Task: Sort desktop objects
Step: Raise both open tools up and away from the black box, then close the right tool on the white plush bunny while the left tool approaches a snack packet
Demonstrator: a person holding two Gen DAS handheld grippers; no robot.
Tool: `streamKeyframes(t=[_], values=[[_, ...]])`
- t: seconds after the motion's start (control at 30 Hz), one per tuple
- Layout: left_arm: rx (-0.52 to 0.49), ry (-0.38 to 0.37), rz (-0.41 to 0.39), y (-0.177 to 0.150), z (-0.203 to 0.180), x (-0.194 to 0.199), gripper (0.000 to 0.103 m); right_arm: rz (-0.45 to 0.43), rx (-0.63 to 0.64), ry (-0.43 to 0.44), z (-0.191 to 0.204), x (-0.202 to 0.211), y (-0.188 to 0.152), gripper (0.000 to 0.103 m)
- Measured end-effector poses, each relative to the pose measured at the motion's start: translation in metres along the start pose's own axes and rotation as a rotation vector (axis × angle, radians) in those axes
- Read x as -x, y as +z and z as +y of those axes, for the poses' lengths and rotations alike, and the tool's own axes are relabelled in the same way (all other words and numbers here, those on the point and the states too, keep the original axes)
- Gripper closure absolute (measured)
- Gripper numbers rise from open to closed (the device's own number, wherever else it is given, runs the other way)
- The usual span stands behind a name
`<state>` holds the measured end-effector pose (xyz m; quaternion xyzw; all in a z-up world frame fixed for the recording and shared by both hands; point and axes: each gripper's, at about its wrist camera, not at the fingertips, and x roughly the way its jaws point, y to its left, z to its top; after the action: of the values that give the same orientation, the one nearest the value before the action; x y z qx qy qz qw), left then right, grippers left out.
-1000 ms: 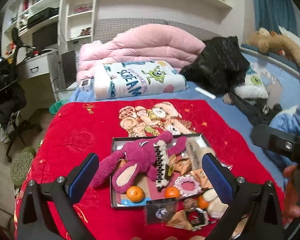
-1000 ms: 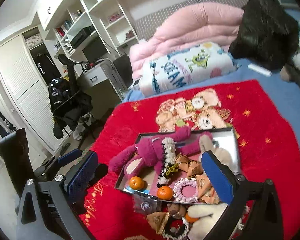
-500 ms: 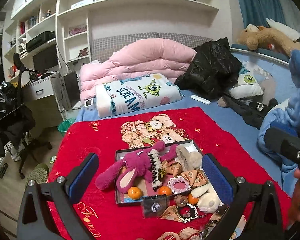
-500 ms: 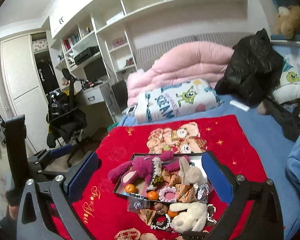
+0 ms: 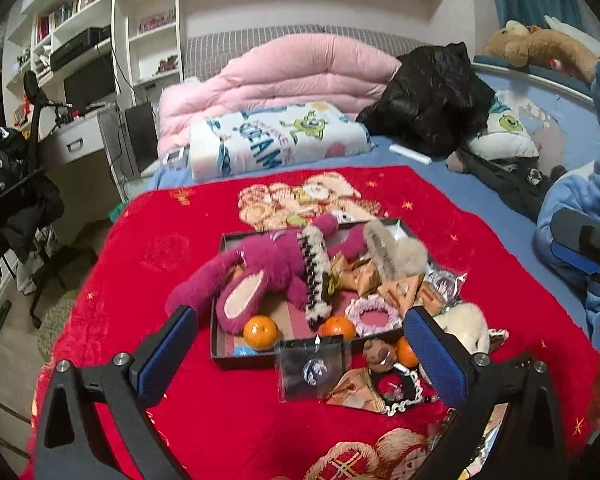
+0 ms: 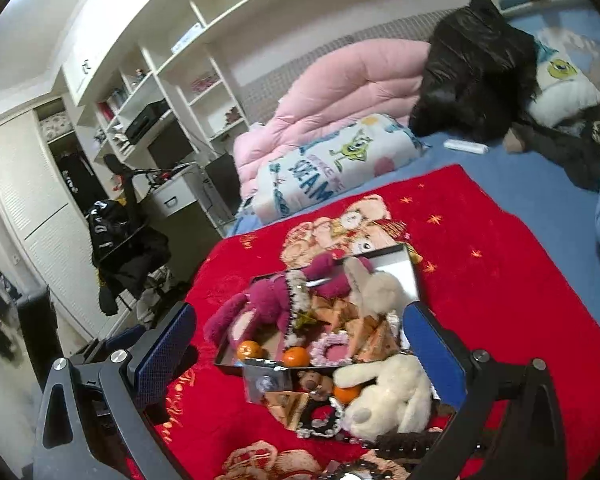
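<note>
A shallow black tray [image 5: 220,332] [image 6: 226,362] lies on a red blanket [image 5: 152,256] [image 6: 500,280]. In it are a magenta plush toy [image 5: 268,268] [image 6: 260,308], two oranges [image 5: 261,332] [image 6: 249,350], a pink scrunchie [image 5: 374,310] [image 6: 334,346], a beige furry toy [image 5: 396,254] and wrapped snacks. In front of the tray lie a clear bag [image 5: 312,368] [image 6: 266,382], a white plush [image 5: 466,328] [image 6: 392,394] and small trinkets. My left gripper [image 5: 300,356] hovers open near the tray's front edge. My right gripper [image 6: 300,356] is open above the same clutter. Both hold nothing.
A pink duvet [image 5: 284,76], a printed pillow [image 5: 276,140] and a black jacket [image 5: 432,92] lie at the back of the bed. Left of the bed stand a desk [image 5: 76,140] and a chair with dark clothes [image 5: 16,208]. A person's blue sleeve [image 5: 580,192] is at right.
Both cameras pulled back and up half a second ago, then came closer to the tray again. The right view now tilts. The objects have not moved.
</note>
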<state>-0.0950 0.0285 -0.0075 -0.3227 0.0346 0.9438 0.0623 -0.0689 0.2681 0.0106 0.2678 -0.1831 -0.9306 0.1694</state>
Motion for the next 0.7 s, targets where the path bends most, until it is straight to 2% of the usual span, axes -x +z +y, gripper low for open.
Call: streamKeyframes(t=[0.27, 0.57, 0.7], values=[[-0.019, -0.016, 0.023, -0.007, -0.009, -0.022, 0.000, 0.080, -0.030, -0.036, -0.022, -0.022, -0.016, 0.000], [-0.015, -0.025, 0.151, -0.033, -0.018, -0.067, 0.000, 0.243, -0.042, -0.055, -0.034, -0.063, -0.049, 0.000], [-0.001, -0.030, 0.198, -0.043, -0.019, -0.083, 0.000, 0.312, -0.087, -0.051, -0.045, -0.079, -0.060, 0.007]])
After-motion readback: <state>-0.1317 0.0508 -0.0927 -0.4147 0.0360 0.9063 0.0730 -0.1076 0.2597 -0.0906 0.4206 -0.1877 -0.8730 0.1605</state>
